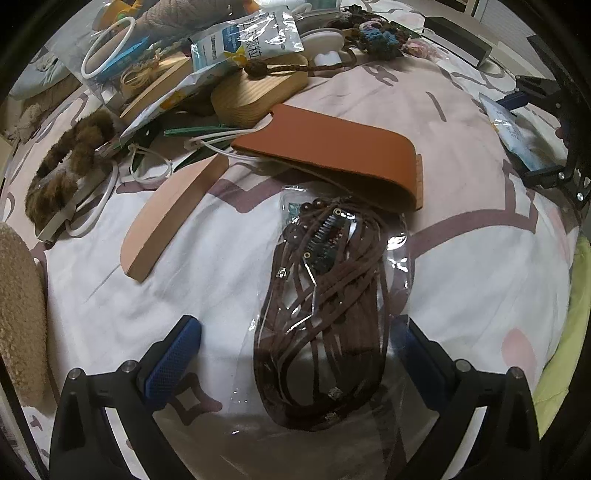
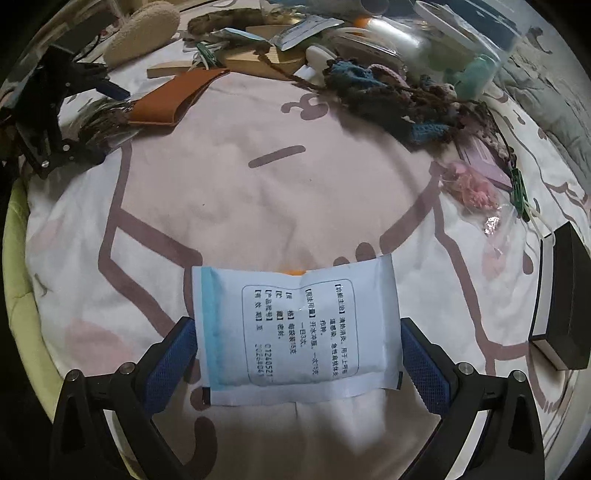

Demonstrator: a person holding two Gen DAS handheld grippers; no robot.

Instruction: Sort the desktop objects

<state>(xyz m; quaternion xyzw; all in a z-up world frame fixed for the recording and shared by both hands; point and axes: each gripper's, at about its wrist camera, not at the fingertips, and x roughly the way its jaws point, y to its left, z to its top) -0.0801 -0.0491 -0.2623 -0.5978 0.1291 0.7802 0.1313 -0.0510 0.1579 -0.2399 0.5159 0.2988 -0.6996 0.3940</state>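
The clear bag of brown cords (image 1: 325,317) lay on the patterned sheet (image 1: 480,266), directly between the fingers of the left gripper (image 1: 301,360), whose blue pads (image 1: 171,363) stood wide on either side of it without pressing it. A small dark hair clip showed through the plastic near the bag's far end. Just beyond the bag, and overlapping its far edge, lay a tan leather sleeve (image 1: 332,147); a curved wooden piece (image 1: 173,218) rested to the left of it. Farther off sat a jumbled pile: a furry brown headband (image 1: 70,166), a white ring (image 1: 107,48), a blue-and-white foil packet (image 1: 243,37), a light wooden block (image 1: 258,92) and dark crocheted flowers (image 1: 376,33).

The white medicine sachet (image 2: 297,328), printed side up with a pale blue stripe along its left edge, sat between the fingers of the right gripper (image 2: 297,356). Both blue pads (image 2: 168,365) touched its side edges, so the gripper held it across its width, above the sheet. To the right lay a small bag of pink bits (image 2: 472,192), a green clip (image 2: 519,192) and a black box (image 2: 561,299) near the edge. The left gripper appeared at the far left of the right wrist view, beside the leather sleeve.
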